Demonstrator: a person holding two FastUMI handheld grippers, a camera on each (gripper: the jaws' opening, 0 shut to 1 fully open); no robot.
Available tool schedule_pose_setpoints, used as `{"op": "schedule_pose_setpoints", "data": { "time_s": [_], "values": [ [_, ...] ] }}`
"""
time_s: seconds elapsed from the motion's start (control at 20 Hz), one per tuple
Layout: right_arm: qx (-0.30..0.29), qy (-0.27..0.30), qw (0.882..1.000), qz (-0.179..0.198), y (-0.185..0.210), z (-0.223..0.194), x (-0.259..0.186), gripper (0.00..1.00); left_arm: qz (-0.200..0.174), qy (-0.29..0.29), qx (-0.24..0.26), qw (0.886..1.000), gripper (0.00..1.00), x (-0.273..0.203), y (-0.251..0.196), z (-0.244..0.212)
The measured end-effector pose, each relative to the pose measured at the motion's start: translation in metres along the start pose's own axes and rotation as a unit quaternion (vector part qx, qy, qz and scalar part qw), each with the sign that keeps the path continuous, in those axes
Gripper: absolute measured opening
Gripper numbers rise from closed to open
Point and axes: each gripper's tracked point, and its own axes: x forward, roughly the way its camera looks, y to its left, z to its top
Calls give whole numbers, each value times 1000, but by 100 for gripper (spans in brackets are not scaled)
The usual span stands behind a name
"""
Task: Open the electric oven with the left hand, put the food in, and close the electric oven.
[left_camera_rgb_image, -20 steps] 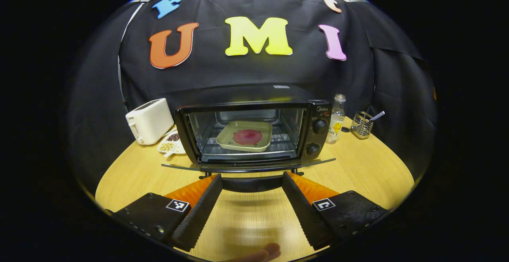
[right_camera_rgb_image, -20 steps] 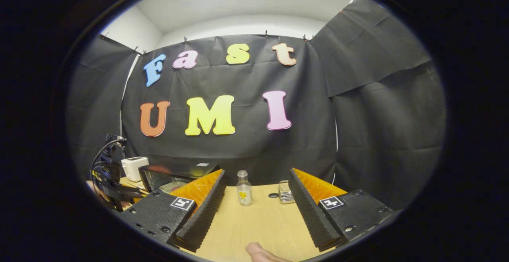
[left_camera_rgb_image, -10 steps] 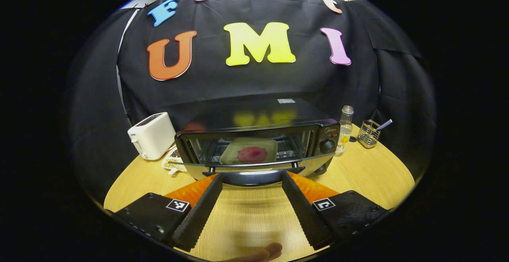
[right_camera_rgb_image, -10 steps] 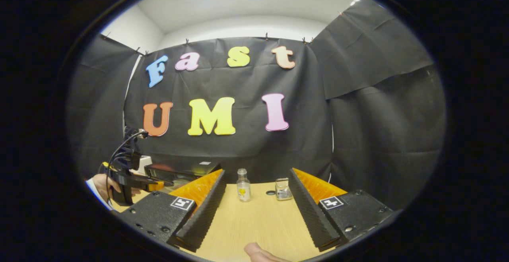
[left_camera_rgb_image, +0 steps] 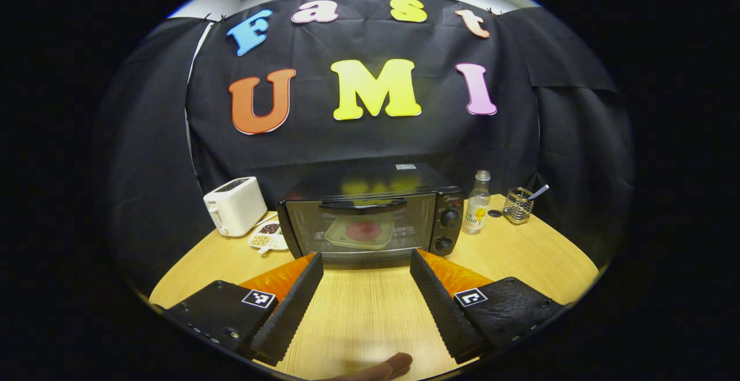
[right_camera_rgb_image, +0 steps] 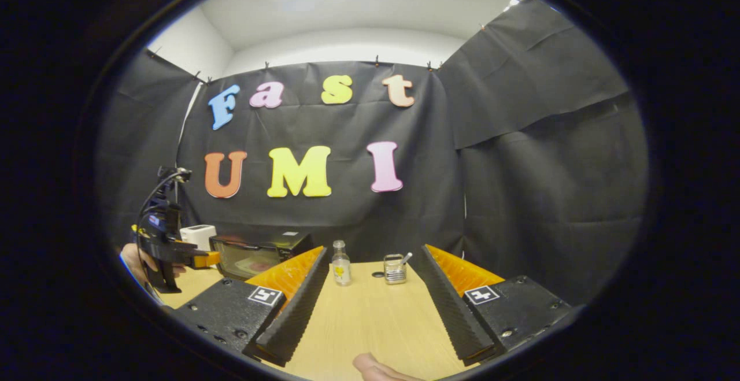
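Comparing with a second ago, the oven (left_camera_rgb_image: 370, 219) door now stands shut, food (left_camera_rgb_image: 363, 230) inside; left tongs (left_camera_rgb_image: 365, 265) and right tongs (right_camera_rgb_image: 370, 280) gape empty above the surface (left_camera_rgb_image: 364, 311); task looks complete.

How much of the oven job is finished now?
Nearly all of it. The food sits on its tray inside the oven, seen through the glass, and the door is up and closed. The left gripper is open and holds nothing, and so is the right gripper. Nothing looks left to do.
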Motion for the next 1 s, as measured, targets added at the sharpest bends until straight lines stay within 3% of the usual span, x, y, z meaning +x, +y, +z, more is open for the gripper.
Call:
{"op": "schedule_pose_setpoints", "data": {
  "time_s": [0.15,0.25,0.55,0.6,0.8,1.0],
  "values": [
    [-7,-2,1000,-4,1,8,-10,99,-5,-35,-17,999,96,-50,-11,22],
    [-11,-3,1000,1,6,13,-15,96,-1,-68,-10,998,96,-83,-10,43],
    [-2,-8,1000,17,23,28,-26,99,55,-149,12,987,96,-175,0,78],
    [-2,-9,1000,17,23,30,-27,96,61,-153,5,986,96,-187,3,78],
    [-9,-5,1000,24,29,30,-33,96,88,-172,-20,981,96,-215,19,77],
    [-18,2,999,33,35,30,-34,96,77,-165,-24,983,96,-221,19,69]
  ]
}}
